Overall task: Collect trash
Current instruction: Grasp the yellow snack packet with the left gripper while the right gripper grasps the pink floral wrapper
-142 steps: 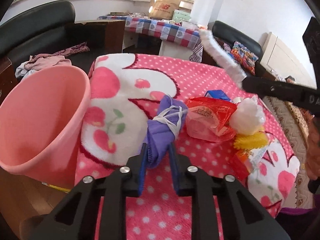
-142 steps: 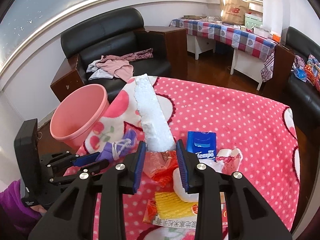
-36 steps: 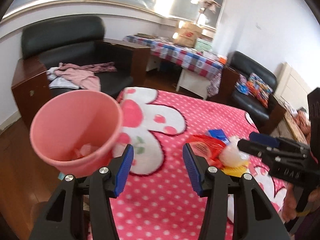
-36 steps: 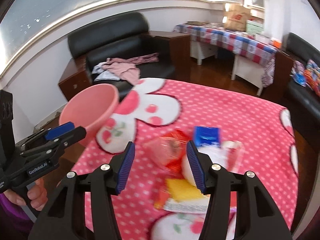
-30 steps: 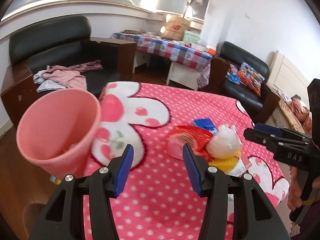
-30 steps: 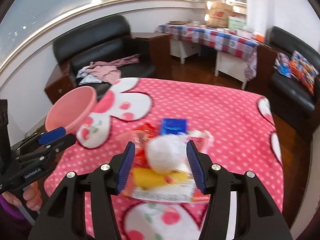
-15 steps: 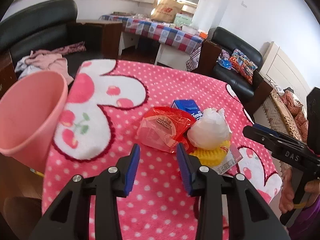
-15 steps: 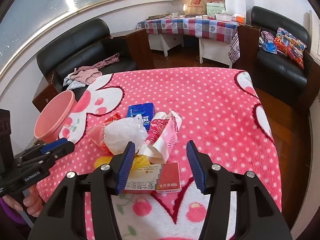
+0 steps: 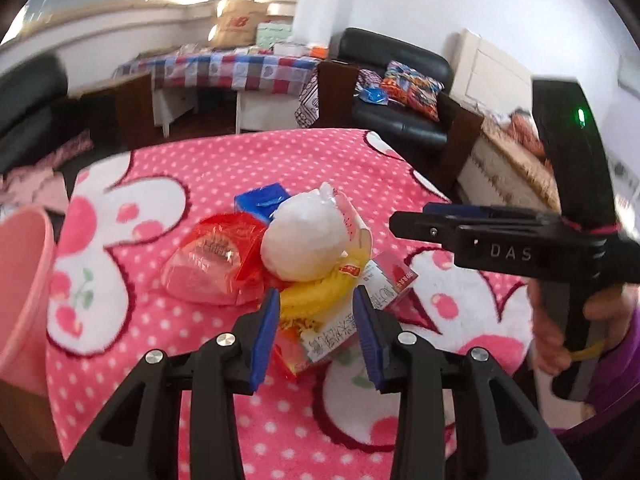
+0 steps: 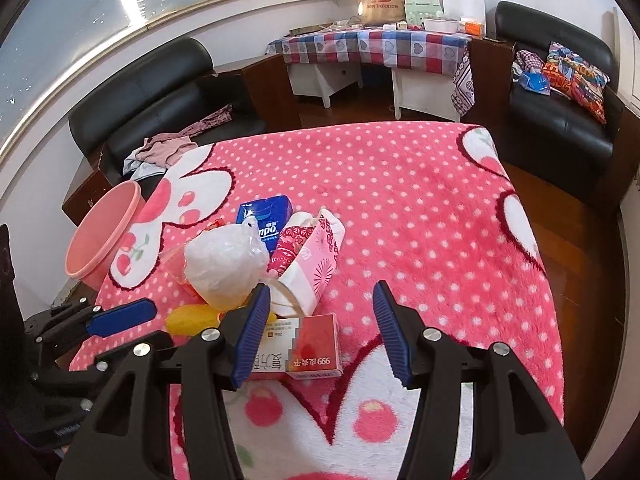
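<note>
A trash pile lies on the pink dotted blanket (image 10: 420,208): a red plastic bag (image 9: 216,256), a white bag ball (image 9: 304,236), a blue tissue pack (image 10: 264,216), a pink tissue pack (image 10: 312,256), a yellow foam net (image 9: 316,296) and a red-and-white box (image 10: 304,344). My left gripper (image 9: 316,304) is open, narrowed part-way, its tips on either side of the yellow net's near end without pressing it. My right gripper (image 10: 320,296) hangs open just above the box and the pink pack, holding nothing. The pink bin (image 10: 100,236) stands off the blanket's left edge.
A black sofa (image 10: 152,92) with clothes on it sits behind the bin. Further back is a checkered-cloth table (image 10: 380,48), and a black armchair (image 10: 560,92) with cushions stands at the right. Wooden floor runs round the blanket's far and right edges.
My left gripper swung from the bin over to the trash pile, dropped lower and narrowed its jaws. My right gripper slid right and down over the box. The purple item and white foam strip are gone.
</note>
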Motion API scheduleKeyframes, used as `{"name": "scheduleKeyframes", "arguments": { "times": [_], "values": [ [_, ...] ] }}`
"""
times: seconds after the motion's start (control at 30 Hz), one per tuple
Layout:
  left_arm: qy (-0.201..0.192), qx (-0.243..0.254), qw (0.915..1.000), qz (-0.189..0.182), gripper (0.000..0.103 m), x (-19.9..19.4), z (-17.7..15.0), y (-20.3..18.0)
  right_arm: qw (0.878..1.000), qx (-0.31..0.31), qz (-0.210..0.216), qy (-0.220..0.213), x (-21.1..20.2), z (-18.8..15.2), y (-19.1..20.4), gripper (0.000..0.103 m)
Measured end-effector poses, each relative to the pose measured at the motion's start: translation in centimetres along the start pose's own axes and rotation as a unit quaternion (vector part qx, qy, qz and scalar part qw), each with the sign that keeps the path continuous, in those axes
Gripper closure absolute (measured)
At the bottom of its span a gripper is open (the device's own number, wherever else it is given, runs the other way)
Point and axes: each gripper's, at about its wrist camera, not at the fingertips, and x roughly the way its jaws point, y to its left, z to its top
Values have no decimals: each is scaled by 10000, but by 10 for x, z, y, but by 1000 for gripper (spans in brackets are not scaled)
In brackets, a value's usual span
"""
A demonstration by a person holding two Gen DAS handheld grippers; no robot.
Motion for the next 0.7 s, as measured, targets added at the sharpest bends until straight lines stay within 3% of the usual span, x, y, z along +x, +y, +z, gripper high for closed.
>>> {"name": "scheduleKeyframes", "arguments": {
  "times": [0.2, 0.23, 0.33, 0.37, 0.7],
  "values": [
    [16, 469, 9986, 252, 66, 13, -2, -12, 9999, 54, 101, 86, 5, -2, 0, 49],
    [30, 503, 9984, 260, 69, 14, -2, -12, 9998, 83, 136, 109, 7, -2, 0, 49],
    [68, 626, 9976, 284, 93, 17, -4, -13, 9996, 131, 202, 150, 11, -3, 2, 49],
    [65, 606, 9978, 254, 94, 16, -4, -12, 9995, 141, 215, 166, 12, -3, 2, 49],
    [-276, 241, 9993, 63, 96, -19, -2, 4, 9993, 183, 207, 258, 32, 2, 8, 49]
  ]
}}
